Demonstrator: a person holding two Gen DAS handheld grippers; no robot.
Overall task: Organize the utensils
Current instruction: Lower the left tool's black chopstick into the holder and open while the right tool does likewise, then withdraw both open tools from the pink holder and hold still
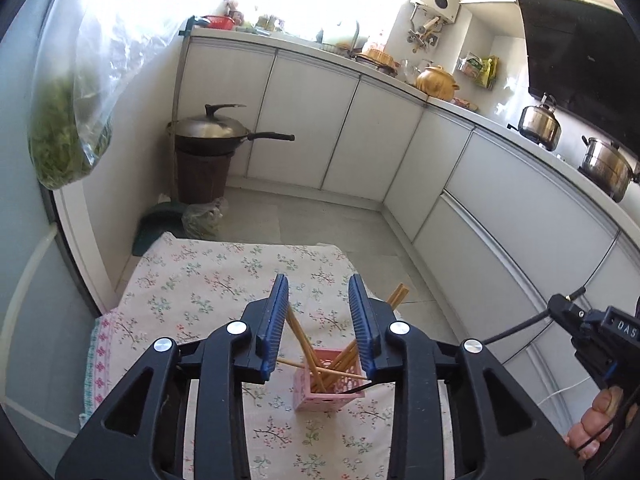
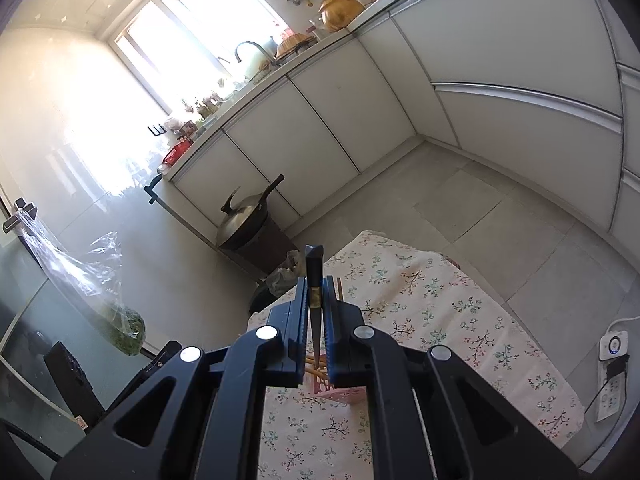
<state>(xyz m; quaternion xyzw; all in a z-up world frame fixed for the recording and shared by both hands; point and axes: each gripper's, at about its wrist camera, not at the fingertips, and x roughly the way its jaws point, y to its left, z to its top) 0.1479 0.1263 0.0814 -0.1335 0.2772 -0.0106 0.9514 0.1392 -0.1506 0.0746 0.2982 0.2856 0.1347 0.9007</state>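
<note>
A pink slotted utensil holder (image 1: 326,392) stands on the floral tablecloth (image 1: 192,280) and holds several wooden chopsticks (image 1: 340,360) that lean at angles. My left gripper (image 1: 318,286) is open and empty, its blue pads above and in front of the holder. My right gripper (image 2: 314,284) is shut on a dark chopstick (image 2: 315,280) with a gold band, held upright with its tip pointing down at the pink holder (image 2: 340,394), which shows only partly below the fingers. The right gripper's body appears at the right edge of the left wrist view (image 1: 600,336).
A wok with a lid (image 1: 212,130) sits on a dark bin in the corner. A plastic bag of greens (image 1: 72,148) hangs at the left. White cabinets (image 1: 360,132) run along the back and right, with pots (image 1: 540,122) on the counter. A power strip (image 2: 610,392) lies on the floor.
</note>
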